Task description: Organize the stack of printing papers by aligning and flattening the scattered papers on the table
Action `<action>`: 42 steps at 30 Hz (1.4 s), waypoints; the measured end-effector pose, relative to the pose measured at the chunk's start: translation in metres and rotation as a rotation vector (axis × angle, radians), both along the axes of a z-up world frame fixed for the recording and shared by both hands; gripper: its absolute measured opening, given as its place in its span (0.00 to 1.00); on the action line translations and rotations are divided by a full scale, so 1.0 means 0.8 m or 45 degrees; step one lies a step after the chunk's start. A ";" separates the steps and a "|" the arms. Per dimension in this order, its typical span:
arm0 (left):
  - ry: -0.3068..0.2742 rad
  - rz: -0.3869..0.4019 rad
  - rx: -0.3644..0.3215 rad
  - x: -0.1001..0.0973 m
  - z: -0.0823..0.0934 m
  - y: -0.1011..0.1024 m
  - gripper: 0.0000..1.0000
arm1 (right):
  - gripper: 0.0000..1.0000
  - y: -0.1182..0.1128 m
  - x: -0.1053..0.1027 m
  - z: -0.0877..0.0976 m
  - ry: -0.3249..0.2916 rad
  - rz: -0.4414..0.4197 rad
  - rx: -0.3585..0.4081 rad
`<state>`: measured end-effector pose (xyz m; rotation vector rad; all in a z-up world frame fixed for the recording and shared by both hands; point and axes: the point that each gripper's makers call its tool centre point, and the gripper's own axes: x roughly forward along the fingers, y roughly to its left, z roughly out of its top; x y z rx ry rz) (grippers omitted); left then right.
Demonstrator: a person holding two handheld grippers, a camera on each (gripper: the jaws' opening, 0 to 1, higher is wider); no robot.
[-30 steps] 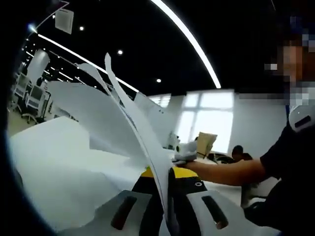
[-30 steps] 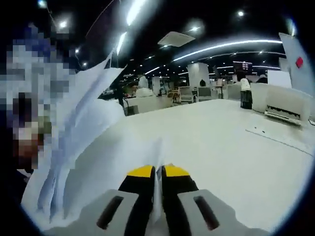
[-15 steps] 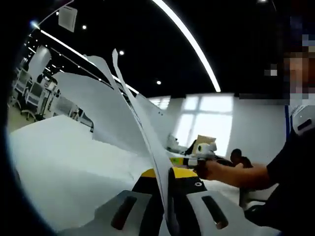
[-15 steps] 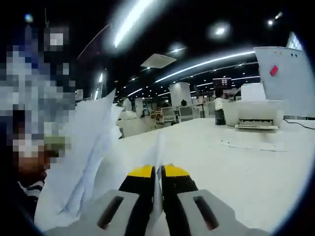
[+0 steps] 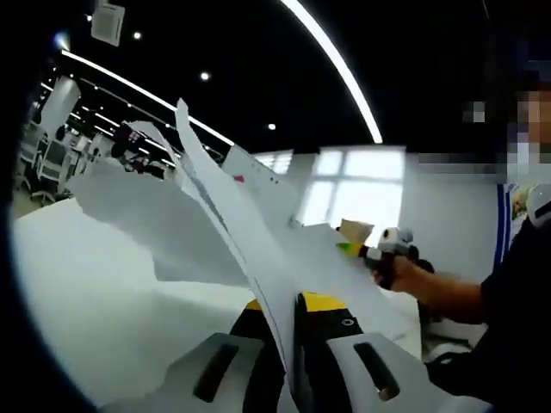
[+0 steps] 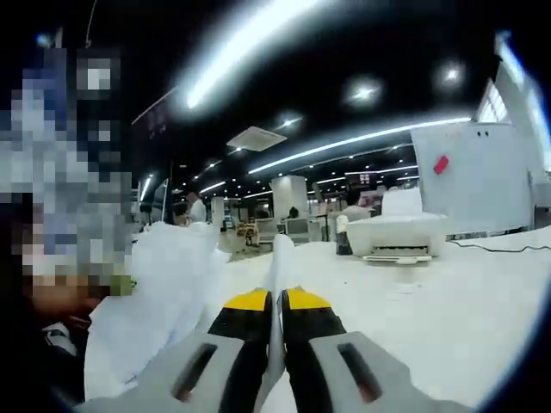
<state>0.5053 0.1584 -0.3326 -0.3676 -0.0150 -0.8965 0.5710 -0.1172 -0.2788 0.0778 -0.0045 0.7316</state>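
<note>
In the left gripper view, the left tool [image 5: 293, 303], yellow at the tips and pale grey below, is seen closed on the loose sheets of white printing paper [image 5: 232, 228]; the edge of the bundle is pinched between the two jaws, and the sheets are fanned upward and away from the tool, bent and uneven, with their corners splayed apart. The bundle is held up above the white tabletop [image 5: 77, 292], which is spread across the lower left of that view. Further along the sheets, at the right, the right tool [image 5: 389, 249] is seen gripped in a person's hand [image 5: 398, 274], with a bare forearm and a dark sleeve behind it. A bright window and long ceiling light strips are seen beyond.

In the right gripper view, the right tool's yellow-tipped jaws are seen pressed together on the thin edge of the same white sheets, which are stood on edge between them and are spread out wider to the left. Revealed here, and not from the other side, are a white printer [image 6: 398, 237] set on the far part of the tabletop, a large pale panel with a small red mark [image 6: 469, 176] behind it, and an open office with distant desks and people.
</note>
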 end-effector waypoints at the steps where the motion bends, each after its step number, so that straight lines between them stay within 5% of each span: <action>1: 0.002 -0.015 0.003 0.002 0.001 -0.010 0.08 | 0.02 -0.010 -0.004 0.007 -0.017 -0.015 0.004; 6: -0.001 -0.048 0.031 0.010 0.003 -0.036 0.08 | 0.02 -0.038 -0.019 0.035 -0.068 -0.063 0.031; 13: -0.017 -0.098 0.017 0.019 0.005 -0.090 0.08 | 0.02 -0.095 -0.068 0.106 -0.209 -0.161 0.020; 17: -0.128 -0.111 0.041 0.007 0.012 -0.097 0.08 | 0.02 -0.109 -0.088 0.128 -0.235 -0.200 0.003; 18: -0.105 -0.123 0.013 0.005 0.012 -0.093 0.08 | 0.02 -0.111 -0.098 0.138 -0.262 -0.207 -0.003; 25: -0.057 -0.119 -0.007 0.010 0.005 -0.088 0.08 | 0.02 -0.095 -0.125 0.162 -0.308 -0.179 -0.005; 31: -0.089 -0.135 0.029 0.006 0.004 -0.094 0.09 | 0.02 -0.061 -0.150 0.185 -0.346 -0.101 -0.010; 42: -0.116 -0.164 0.041 0.000 0.005 -0.096 0.10 | 0.02 -0.004 -0.189 0.215 -0.312 0.143 0.156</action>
